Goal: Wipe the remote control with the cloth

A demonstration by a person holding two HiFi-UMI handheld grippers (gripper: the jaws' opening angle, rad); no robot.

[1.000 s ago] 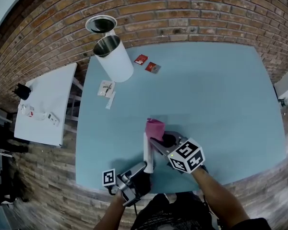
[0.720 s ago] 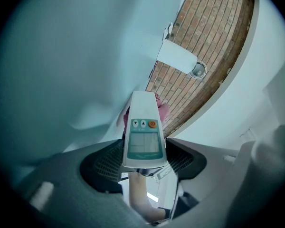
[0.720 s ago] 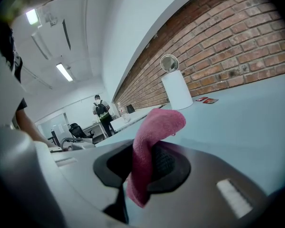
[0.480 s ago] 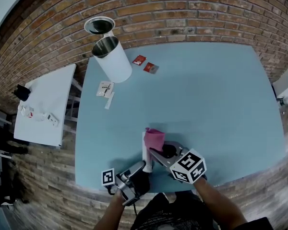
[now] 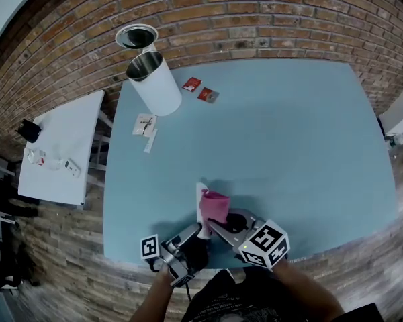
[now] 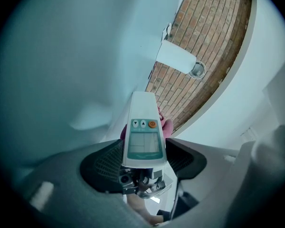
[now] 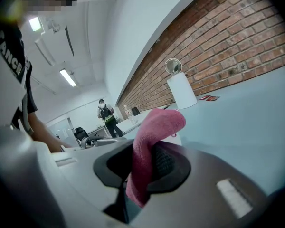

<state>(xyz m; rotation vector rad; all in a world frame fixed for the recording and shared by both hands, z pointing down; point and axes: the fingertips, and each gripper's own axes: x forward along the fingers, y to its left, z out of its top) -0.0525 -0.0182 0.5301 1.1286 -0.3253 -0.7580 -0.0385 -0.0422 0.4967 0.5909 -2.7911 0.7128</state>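
Near the front edge of the light-blue surface (image 5: 289, 146), left gripper (image 5: 193, 236) fingers grasp the slim white plastic remote control (image 6: 144, 137) by its base. Right gripper (image 5: 220, 224) fingers clench the folded pink cloth (image 7: 154, 141), pressed up beside the remote. Risk, I judge: hard wiping levers the remote loose from that end-grip. Left gripper view shows screen and orange button; head view doesn't.

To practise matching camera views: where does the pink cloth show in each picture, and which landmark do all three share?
Head view: pink cloth low centre, against the remote control.
Left gripper view: pink slivers peeping from behind the remote control, centre.
Right gripper view: centre, clamped in the right gripper.
Shared landmark: the white bin, in all three.
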